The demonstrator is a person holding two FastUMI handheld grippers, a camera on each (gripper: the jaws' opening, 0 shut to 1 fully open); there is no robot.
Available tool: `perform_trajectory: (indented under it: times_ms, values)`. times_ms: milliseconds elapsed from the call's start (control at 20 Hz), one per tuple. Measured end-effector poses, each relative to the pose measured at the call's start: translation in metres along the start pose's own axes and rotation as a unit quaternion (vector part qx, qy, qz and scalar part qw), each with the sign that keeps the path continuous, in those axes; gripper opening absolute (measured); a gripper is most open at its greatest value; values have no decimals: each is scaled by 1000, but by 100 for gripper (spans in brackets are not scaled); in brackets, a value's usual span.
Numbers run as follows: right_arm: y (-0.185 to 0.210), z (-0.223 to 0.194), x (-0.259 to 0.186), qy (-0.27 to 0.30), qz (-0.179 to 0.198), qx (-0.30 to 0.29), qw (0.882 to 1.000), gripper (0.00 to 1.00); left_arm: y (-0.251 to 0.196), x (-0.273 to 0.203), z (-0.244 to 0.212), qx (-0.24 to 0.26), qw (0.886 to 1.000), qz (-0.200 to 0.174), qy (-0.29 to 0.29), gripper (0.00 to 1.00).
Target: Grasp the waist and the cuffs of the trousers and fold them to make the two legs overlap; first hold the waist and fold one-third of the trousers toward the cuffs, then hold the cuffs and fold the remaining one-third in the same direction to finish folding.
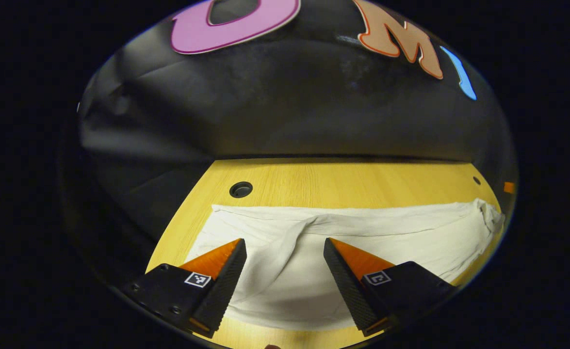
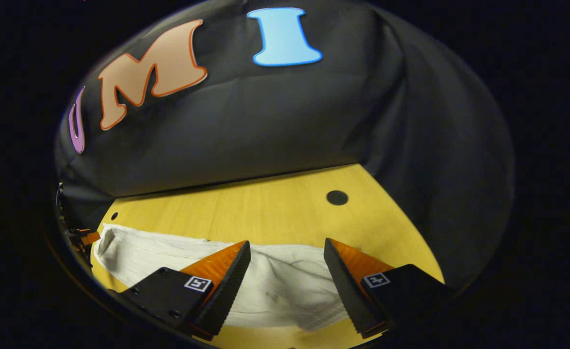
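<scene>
White trousers [image 1: 362, 232] lie spread across the yellow wooden table [image 1: 314, 179], wrinkled, with a long crease running through the cloth. In the left gripper view my left gripper [image 1: 285, 245] hangs open just above one end of the trousers, cloth showing between its fingers. In the right gripper view the same trousers [image 2: 285, 281] stretch away to the left, and my right gripper [image 2: 287, 247] is open over their other end. Nothing is held by either. I cannot tell which end is the waist.
The table has a round cable hole near each far corner [image 1: 240, 189] [image 2: 336, 197] and a small hole [image 1: 476, 180] by the back edge. The black cloth wall closes in behind and at both sides. Bare wood lies between the trousers and the wall.
</scene>
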State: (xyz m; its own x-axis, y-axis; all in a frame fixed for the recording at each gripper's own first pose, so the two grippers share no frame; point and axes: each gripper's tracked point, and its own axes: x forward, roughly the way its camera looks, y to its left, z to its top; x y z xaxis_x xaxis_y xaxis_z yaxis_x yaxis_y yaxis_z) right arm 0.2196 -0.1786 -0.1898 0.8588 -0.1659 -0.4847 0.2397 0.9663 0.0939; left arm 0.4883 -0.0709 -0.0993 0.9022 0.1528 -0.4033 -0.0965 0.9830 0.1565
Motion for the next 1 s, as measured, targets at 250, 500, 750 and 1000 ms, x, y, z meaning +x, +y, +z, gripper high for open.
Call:
perform_trajectory:
  times_ms: [250, 500, 750, 1000]
  values:
    - [-88, -34, -47, 16, -79, 17, 997, 97, -2, 4, 6, 9, 1000, 16, -12, 98]
    - [-124, -93, -55, 55, -111, 38, 992, 92, -2, 5, 1, 12, 1000, 12, 2, 98]
    - [-106, -124, -31, 88, -77, 71, 991, 96, -1, 2, 4, 27, 1000, 10, 4, 97]
    - [-93, -125, -12, 89, -42, 110, 989, 92, -1, 0, 10, 48, 999, 17, -10, 97]
